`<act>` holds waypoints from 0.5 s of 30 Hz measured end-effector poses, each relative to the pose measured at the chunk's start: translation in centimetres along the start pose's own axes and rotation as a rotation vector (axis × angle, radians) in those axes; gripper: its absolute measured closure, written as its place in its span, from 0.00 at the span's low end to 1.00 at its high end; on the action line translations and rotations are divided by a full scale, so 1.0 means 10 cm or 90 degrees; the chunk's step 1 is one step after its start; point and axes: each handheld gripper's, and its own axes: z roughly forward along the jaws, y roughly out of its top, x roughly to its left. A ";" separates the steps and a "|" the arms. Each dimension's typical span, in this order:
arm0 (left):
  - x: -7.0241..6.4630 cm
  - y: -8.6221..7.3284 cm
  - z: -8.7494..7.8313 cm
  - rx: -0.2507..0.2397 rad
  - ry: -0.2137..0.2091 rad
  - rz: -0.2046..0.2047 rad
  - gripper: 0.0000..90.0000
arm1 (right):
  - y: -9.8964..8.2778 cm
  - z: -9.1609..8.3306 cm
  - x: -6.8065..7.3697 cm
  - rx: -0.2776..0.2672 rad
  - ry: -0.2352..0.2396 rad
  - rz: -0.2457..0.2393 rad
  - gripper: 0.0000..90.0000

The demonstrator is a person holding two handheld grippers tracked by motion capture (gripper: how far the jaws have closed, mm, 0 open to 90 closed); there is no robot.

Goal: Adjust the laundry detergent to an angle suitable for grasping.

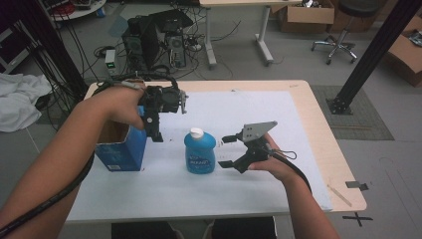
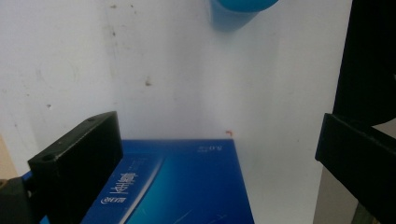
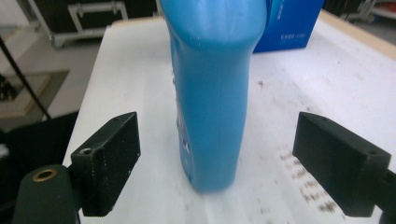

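The blue bottle (image 1: 200,152) stands upright near the middle of the white worktop (image 1: 278,194), its white cap (image 1: 197,132) up, well placed for a side grip. The right tool (image 1: 227,151) sits level just beside it with jaws spread wide; in the right gripper view the bottle (image 3: 212,93) stands between them untouched, so a squeeze looks next. The left tool (image 1: 157,134) hangs over the open blue box (image 1: 121,149) at the bottle's left, jaws also wide and empty, seemingly ready to steady the box (image 2: 177,186).
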 end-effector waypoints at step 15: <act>0.00 -0.04 0.00 0.006 -0.004 -0.005 0.01 | 0.47 -0.40 0.00 0.232 0.004 -0.075 0.17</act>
